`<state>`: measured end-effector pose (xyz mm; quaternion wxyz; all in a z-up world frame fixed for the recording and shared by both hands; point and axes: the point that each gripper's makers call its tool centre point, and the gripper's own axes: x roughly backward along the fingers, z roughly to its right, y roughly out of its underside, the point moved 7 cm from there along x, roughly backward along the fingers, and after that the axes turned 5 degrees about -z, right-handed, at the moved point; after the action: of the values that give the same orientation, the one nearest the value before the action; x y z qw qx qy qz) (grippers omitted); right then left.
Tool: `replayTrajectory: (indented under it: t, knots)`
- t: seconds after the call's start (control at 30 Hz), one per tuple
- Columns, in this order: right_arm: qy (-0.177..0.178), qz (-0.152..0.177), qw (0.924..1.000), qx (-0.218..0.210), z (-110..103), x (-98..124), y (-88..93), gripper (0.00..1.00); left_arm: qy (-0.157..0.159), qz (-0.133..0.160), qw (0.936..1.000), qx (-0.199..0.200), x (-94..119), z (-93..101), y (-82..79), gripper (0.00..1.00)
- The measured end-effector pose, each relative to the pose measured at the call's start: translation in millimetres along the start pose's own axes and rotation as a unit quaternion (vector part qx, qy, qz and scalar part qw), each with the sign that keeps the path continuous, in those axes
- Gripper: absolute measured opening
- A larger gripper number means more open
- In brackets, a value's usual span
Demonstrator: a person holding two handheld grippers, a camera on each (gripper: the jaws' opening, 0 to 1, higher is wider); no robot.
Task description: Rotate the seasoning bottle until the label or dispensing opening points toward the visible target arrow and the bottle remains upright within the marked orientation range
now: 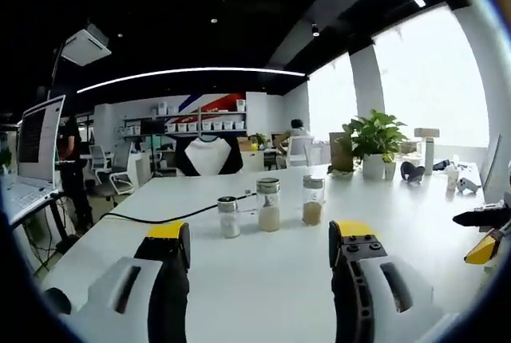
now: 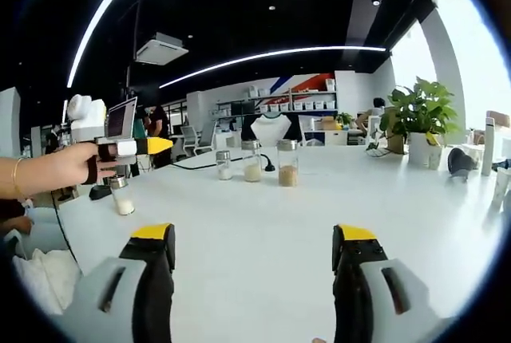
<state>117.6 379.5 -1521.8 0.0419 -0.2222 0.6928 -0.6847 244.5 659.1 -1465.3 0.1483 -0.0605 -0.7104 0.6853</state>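
- My left gripper (image 1: 259, 251) and right gripper (image 2: 254, 255) hang released, jaws spread, grasping nothing.
- Three clear glass seasoning bottles (image 1: 269, 205) stand upright at 12 o'clock on the smooth white table (image 1: 271, 287); labels unreadable.

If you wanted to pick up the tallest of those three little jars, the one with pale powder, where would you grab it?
Probably around the clear glass body of the tall seasoning jar with pale powder, below its metal cap, coming in level from the near table edge. It stands upright, its round sides suit two jaws closing from either side, and the short white-filled jar and the brown-filled jar stand apart from it. The left gripper already faces it, open.
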Motion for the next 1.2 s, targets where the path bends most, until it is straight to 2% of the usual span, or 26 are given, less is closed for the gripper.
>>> replayTrajectory:
  t: [0.13,0.37,0.4,0.47,0.7,0.87,0.97,1.2]
  knots:
    - [-0.006,-0.003,0.9999,0.015,1.3,1.6,1.9,0.81,0.004,-0.004,0.9999,0.009,-19.7,-0.4,-1.1,0.77]
    - [-0.004,-0.007,0.9999,0.011,4.2,3.7,5.7,0.81,-0.008,-0.007,0.9999,0.013,-44.5,-8.5,1.3,0.78]
    - [-0.003,-0.005,0.9999,0.011,4.5,4.4,5.5,0.81,-0.008,0.006,0.9999,0.013,-49.9,-10.2,0.3,0.78]
    - [0.001,-0.006,0.9999,0.013,5.5,5.8,5.8,0.81,-0.01,0.011,0.9998,0.011,-58.0,-12.9,1.0,0.77]
    - [0.004,-0.009,0.9999,0.012,10.7,9.3,6.3,0.8,-0.028,-0.011,0.9995,-0.004,-93.6,-20.3,10.7,0.76]
    - [0.007,-0.007,0.9999,0.013,12.2,10.6,5.6,0.8,-0.02,-0.02,0.9996,-0.005,-115.5,-22.3,15.7,0.75]
    - [0.009,-0.006,0.9999,0.01,14.3,10.5,4.8,0.79,-0.026,-0.023,0.9992,-0.02,-130.6,-25.9,18.7,0.74]
    - [0.016,-0.012,0.9996,0.019,20.8,12.2,5.4,0.78,-0.037,-0.034,0.9984,-0.025,-157.1,-37.2,24.0,0.72]
